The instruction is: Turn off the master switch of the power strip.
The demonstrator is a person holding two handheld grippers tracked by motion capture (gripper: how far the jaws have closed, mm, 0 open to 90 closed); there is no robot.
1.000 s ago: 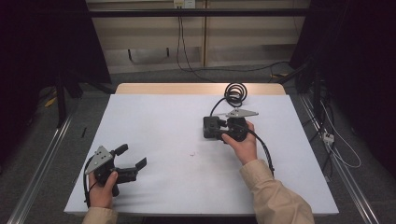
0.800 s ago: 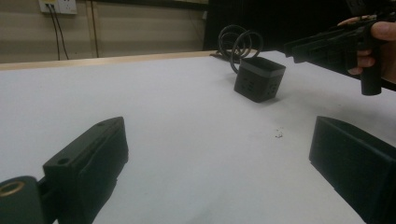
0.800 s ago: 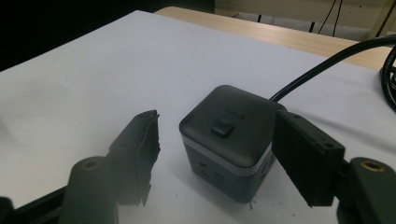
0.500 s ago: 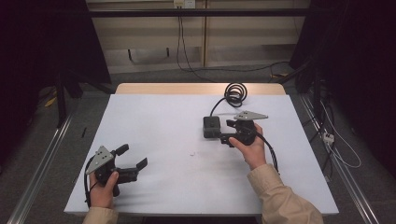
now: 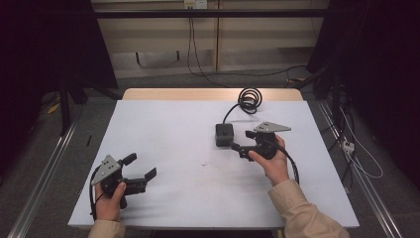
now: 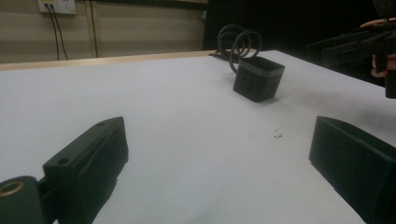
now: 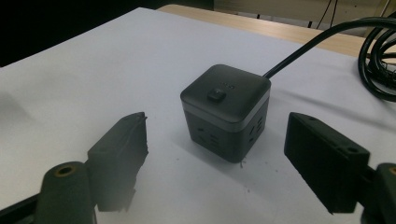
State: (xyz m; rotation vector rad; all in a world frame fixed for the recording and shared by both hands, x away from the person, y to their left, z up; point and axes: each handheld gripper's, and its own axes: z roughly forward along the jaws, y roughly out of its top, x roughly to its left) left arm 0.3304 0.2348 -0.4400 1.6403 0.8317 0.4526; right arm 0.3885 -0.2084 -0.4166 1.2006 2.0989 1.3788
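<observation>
- The black socket cube (image 5: 224, 134) sits upright on the white table (image 5: 163, 129), a little right of the middle, its button on top and sockets showing on its sides.
- Its black cord (image 5: 248, 99) runs off toward twelve o'clock and ends in a loose coil near the far edge of the table.
- The right gripper (image 5: 241, 144) is just beside the cube at about four o'clock from it, pointing at it; from the right gripper view the cube (image 7: 225, 112) stands ahead of the jaws, clear of both pads.
- Those jaws have just been opening and now stand wide, with nothing pressed between them.
- The left gripper (image 5: 141, 168) rests low near the table's near left corner, well apart from the cube, at roughly eight o'clock from it. Its jaws are spread wide too, and hold nothing.
- A tiny dark speck (image 5: 204, 162) lies on the table between the two grippers.
- I'd judge the right hand is either just letting go of the cube or lining up for a fresh grip.
- If it's a grip, the next move calls for easing forward until the pads flank two opposite sides squarely, keeping clear of the cord.
</observation>
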